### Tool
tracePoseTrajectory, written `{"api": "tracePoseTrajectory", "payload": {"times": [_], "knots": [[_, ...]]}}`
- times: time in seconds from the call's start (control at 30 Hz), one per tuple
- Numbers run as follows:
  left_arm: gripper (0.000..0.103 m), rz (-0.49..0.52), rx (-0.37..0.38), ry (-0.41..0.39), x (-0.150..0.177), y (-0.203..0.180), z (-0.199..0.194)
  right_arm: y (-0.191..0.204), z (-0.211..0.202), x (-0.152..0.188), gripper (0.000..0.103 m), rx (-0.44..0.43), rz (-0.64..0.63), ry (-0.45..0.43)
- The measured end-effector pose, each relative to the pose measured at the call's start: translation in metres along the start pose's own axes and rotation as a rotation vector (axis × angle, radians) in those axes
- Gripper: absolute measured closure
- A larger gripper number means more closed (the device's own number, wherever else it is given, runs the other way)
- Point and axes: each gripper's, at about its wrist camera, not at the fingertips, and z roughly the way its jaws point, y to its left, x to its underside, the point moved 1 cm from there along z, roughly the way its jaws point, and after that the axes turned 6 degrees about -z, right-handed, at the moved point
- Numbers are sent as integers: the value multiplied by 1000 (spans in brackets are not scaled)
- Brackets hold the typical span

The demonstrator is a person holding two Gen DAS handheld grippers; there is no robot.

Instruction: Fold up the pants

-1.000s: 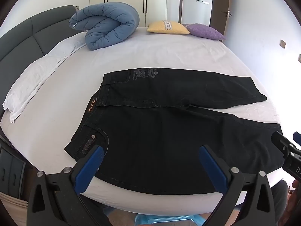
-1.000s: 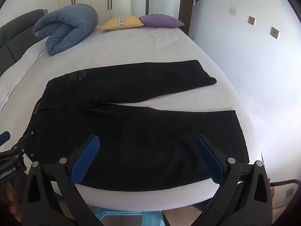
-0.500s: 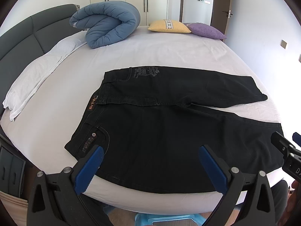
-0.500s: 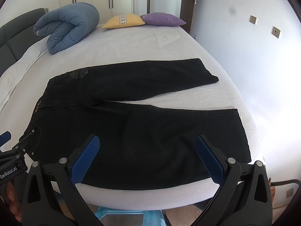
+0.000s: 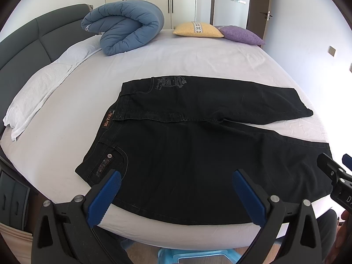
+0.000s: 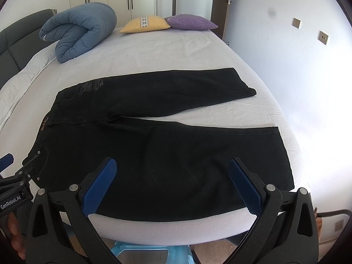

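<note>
Black pants [image 5: 193, 136] [image 6: 154, 145] lie flat on the white bed, waistband to the left, both legs spread rightward in a V. My left gripper [image 5: 176, 189] hovers open over the near edge by the waist pocket, nothing between its blue pads. My right gripper [image 6: 171, 180] is open above the near leg, also holding nothing. Each gripper shows at the edge of the other's view: the right gripper [image 5: 336, 176] at the right, the left gripper [image 6: 15, 180] at the left.
A rolled blue duvet [image 5: 123, 26] [image 6: 77, 30], a yellow cushion [image 5: 198, 29] and a purple cushion [image 5: 242, 35] sit at the far side of the bed. A grey headboard [image 5: 28, 44] and white pillow [image 5: 44, 88] are left. A blue stool [image 6: 143, 253] stands below the bed's edge.
Both grippers have crept slightly forward and upward over the bed's near edge; the pants lie as before and both stay open.
</note>
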Motion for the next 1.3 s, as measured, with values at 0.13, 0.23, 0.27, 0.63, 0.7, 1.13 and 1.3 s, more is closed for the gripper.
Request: {"api": "tracePoseTrajectory", "payload": {"times": [0.13,0.23,0.27,0.63,0.7,1.13,1.3], "knots": [[0,1,0,-2,3,5,-2,0,0,1,0,-1,-1,1],[0,-1,0,2,2,1,1,0,0,1,0,-2,-1,1],[0,1,-2,4,1,-1,2,1,1,1,0,-1,-1,1],[0,4,-4,6,3,0,1,1,1,1,0,-3,-1,3],[0,3,-4,6,3,1,1,1,1,1,0,-2,-1,3],[0,6,-6,6,4,2,1,2,2,1,0,-6,0,4],[0,6,-7,7,4,1,2,6,1,3,0,-7,-2,2]]}}
